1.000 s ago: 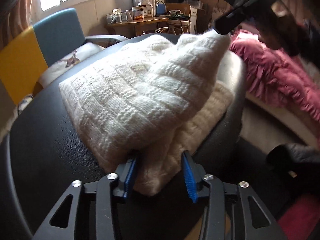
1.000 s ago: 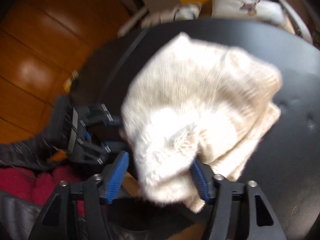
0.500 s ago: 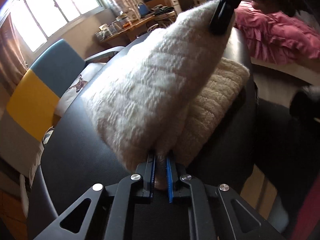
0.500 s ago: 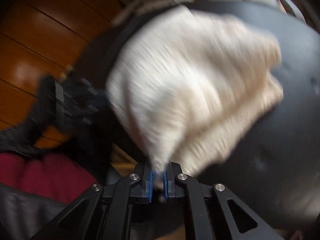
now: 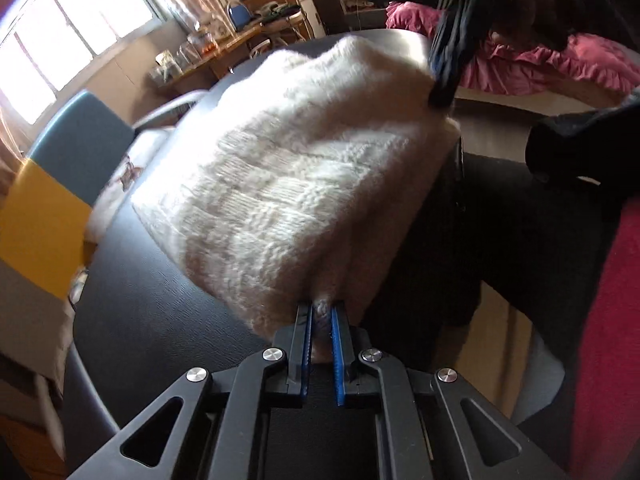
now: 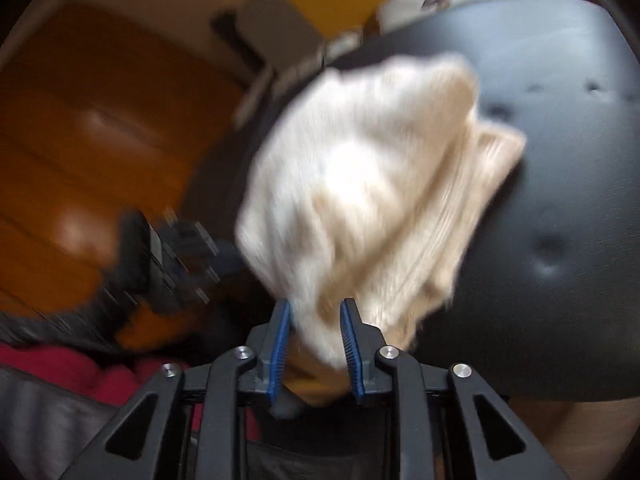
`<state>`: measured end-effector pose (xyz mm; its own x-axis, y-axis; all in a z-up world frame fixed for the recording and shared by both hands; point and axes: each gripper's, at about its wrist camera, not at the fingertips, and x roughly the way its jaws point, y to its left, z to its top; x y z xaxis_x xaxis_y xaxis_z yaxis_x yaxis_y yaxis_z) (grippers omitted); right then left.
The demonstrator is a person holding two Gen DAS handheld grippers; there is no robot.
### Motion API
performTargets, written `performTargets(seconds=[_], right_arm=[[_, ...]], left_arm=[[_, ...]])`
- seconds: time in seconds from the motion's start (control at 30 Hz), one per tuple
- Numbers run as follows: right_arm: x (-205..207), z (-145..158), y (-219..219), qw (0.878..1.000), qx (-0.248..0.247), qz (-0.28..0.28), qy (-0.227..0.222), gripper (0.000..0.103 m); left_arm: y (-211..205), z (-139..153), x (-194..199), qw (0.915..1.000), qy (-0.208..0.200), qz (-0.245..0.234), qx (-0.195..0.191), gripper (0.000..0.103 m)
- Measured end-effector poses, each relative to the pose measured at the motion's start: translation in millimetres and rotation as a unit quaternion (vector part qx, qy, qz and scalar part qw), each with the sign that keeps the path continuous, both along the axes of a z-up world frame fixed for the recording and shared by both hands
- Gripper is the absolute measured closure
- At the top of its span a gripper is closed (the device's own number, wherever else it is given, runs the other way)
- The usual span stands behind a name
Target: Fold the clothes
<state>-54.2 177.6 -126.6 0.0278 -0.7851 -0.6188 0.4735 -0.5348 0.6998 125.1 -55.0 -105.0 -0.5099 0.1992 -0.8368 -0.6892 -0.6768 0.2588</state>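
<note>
A white knitted sweater (image 5: 300,168) is folded over and raised off a round black table (image 5: 160,300). My left gripper (image 5: 320,316) is shut on its near corner, with knit bunched between the blue pads. In the left wrist view my right gripper (image 5: 444,80) pinches the far corner. The right wrist view is blurred. There my right gripper (image 6: 316,320) holds the sweater (image 6: 360,184) between pads that stand slightly apart. My left gripper (image 6: 180,256) is at the left edge of the cloth, above the table (image 6: 560,200).
A blue and yellow chair (image 5: 80,148) stands left of the table. Pink bedding (image 5: 540,68) lies at the far right and a cluttered wooden desk (image 5: 224,52) is under the window. Red cloth (image 5: 612,320) hangs at the right edge. Wooden floor (image 6: 80,140) lies beyond the table.
Both grippers went from open around the sweater's corners to shut on them and lifted the cloth. The right pads now stand a little wider than half a second ago.
</note>
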Motion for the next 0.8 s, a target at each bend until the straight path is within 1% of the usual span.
performTargets(seconds=[0.03, 0.1, 0.17, 0.2, 0.23, 0.27, 0.3, 0.37, 0.43, 0.47, 0.5, 0.53, 0.57, 0.6, 0.63, 0.7, 0.73, 0.77, 0.8], right_arm=[[-7.1, -0.2, 3.6, 1.000, -0.010, -0.026, -0.001, 0.072], [-21.3, -0.6, 10.9, 0.997, -0.029, -0.078, -0.002, 0.064], [-35.5, -1.1, 18.2, 0.990, -0.049, -0.130, -0.003, 0.043], [-42.6, -1.3, 21.8, 0.986, -0.059, -0.155, -0.004, 0.038], [-50.4, -7.8, 17.4, 0.984, -0.062, -0.168, -0.007, 0.028], [-57.9, -16.5, 13.0, 0.981, -0.062, -0.181, -0.020, 0.025], [-65.4, -25.3, 8.7, 0.979, -0.062, -0.194, -0.033, 0.025], [-79.6, -32.7, -4.0, 0.978, -0.039, -0.195, -0.060, 0.025], [-87.5, -30.3, -10.6, 0.977, -0.019, -0.199, -0.077, 0.029], [-87.9, -30.7, -11.9, 0.976, -0.017, -0.204, -0.077, 0.037], [-88.0, -27.7, -12.8, 0.977, -0.007, -0.206, -0.061, 0.047], [-86.3, -26.4, -15.1, 0.977, 0.010, -0.206, -0.054, 0.081], [-84.4, -25.1, -17.5, 0.977, 0.028, -0.206, -0.047, 0.089], [-82.2, -19.0, -19.8, 0.979, 0.040, -0.200, -0.032, 0.090], [-79.8, -10.0, -24.2, 0.980, 0.059, -0.190, -0.008, 0.091], [-77.9, 15.5, -35.6, 0.980, 0.090, -0.172, 0.042, 0.092], [-72.4, 35.9, -37.8, 0.978, 0.091, -0.172, 0.070, 0.092], [-66.1, 48.9, -40.2, 0.976, 0.081, -0.176, 0.097, 0.092], [-68.1, 51.4, -40.9, 0.974, 0.089, -0.179, 0.107, 0.092]], left_arm=[[-1.4, 1.0, -1.6, 0.9999, -0.006, 0.005, 0.012, 0.094], [-1.0, 1.1, -1.3, 0.9999, -0.001, 0.006, 0.013, 0.094], [1.0, -1.2, 1.0, 0.9999, 0.003, 0.005, 0.012, 0.094], [1.3, -2.2, 1.4, 0.9999, 0.004, 0.007, 0.013, 0.093], [1.1, -2.3, 1.0, 0.9998, 0.005, 0.010, 0.017, 0.093], [0.7, -2.3, 0.6, 0.9997, 0.005, 0.014, 0.021, 0.093], [-0.3, -1.8, 0.1, 0.9994, 0.003, 0.019, 0.028, 0.093], [-3.9, -1.7, 0.6, 0.9988, 0.001, 0.029, 0.040, 0.092], [-7.4, -2.2, 2.3, 0.9981, 0.001, 0.036, 0.049, 0.092], [-8.1, -2.1, 3.2, 0.9978, 0.002, 0.039, 0.053, 0.092], [-8.7, -2.0, 4.0, 0.9975, 0.004, 0.042, 0.057, 0.092], [-9.0, -1.8, 4.1, 0.9972, 0.005, 0.044, 0.060, 0.092], [-8.8, -1.8, 4.4, 0.9972, 0.008, 0.044, 0.060, 0.092], [-7.6, -2.5, 5.7, 0.9977, 0.011, 0.039, 0.054, 0.092], [-6.3, -3.3, 7.1, 0.9982, 0.014, 0.034, 0.047, 0.092], [-4.4, -3.4, 9.6, 0.9990, 0.018, 0.023, 0.036, 0.092], [-3.6, -3.0, 10.7, 0.9993, 0.018, 0.016, 0.030, 0.092], [-2.9, -2.6, 11.9, 0.9995, 0.019, 0.009, 0.025, 0.092], [-2.4, -1.9, 13.1, 0.9996, 0.019, 0.002, 0.020, 0.093]])
